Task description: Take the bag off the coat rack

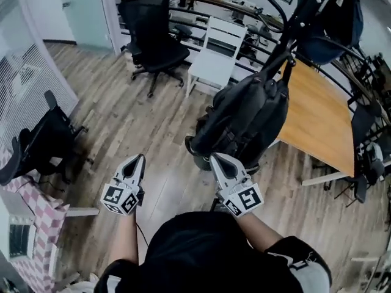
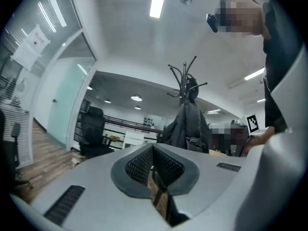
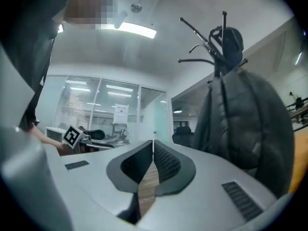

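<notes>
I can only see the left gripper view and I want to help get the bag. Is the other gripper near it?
Observer: Yes. In the head view the right gripper points at the bottom of the black bag, with its jaws shut on nothing.
Operator: What's next to the rack?
Observer: A wooden table stands close beside the coat rack, on the right in the head view.
Operator: And where's my gripper?
Observer: The left gripper is off to the bag's left, over the wooden floor.
</notes>
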The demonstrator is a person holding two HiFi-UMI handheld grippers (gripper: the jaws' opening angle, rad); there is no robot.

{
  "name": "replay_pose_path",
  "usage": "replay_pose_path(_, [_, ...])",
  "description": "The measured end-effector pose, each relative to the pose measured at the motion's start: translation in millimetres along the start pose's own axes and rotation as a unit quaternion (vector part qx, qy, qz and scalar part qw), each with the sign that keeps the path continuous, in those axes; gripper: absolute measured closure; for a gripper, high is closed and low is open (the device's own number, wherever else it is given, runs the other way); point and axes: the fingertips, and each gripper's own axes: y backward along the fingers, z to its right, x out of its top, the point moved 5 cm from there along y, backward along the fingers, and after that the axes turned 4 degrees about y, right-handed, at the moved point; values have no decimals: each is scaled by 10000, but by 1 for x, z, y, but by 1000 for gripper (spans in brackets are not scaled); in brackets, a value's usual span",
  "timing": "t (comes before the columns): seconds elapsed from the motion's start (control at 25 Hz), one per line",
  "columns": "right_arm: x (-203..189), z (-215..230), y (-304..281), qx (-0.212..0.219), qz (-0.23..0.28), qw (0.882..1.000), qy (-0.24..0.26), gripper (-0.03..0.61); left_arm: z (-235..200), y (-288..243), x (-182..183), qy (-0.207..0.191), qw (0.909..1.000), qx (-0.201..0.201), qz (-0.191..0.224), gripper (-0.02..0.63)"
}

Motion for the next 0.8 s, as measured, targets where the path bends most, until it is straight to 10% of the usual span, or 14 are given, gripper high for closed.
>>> replay_pose_path(0.36, [19, 74, 99, -2079, -42, 9779, 235, 543, 62, -121, 7, -254, 9835, -1771, -286, 604])
replay_pose_path(0.6, [37, 98, 131, -2614, -33, 9639, 510, 540, 92, -160, 20, -523, 9701, -2348, -322, 594])
replay_pose_path(0.68, [35, 107, 132, -2662, -71, 9629, 438, 526, 96, -173, 22, -582, 9687, -2382, -379, 492])
replay_pose_path(0.8, [25, 120, 127, -2637, -235, 9641, 221, 397, 97, -189, 24, -668, 9689, -2346, -419, 483])
